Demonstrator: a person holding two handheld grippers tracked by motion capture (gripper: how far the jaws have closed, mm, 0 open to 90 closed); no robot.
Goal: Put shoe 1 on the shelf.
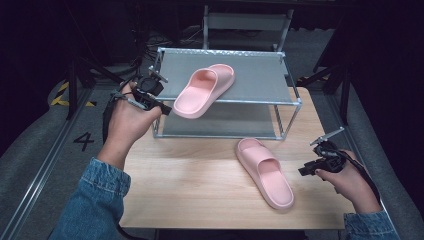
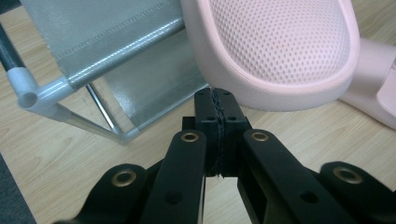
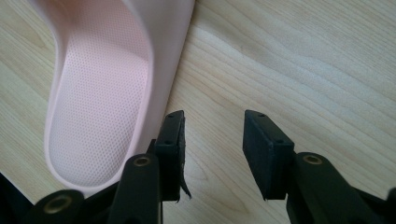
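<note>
With its fingers clenched flat together and nothing between them, the left gripper sits at the front-left corner of the shoe rack, its tips right under the heel rim of the upper slipper. That slipper lies across the rack's top shelf, heel hanging past the front rail. Best move, I'd judge: nudge the heel inward along the shelf, slow and level, so it doesn't tip off the front (overhang looks risky). Right gripper fingers are spread apart, gripping nothing, just beside the heel of the second slipper, which lies flat on the tabletop in front of the rack. Close on that heel wall next, squarely.
</note>
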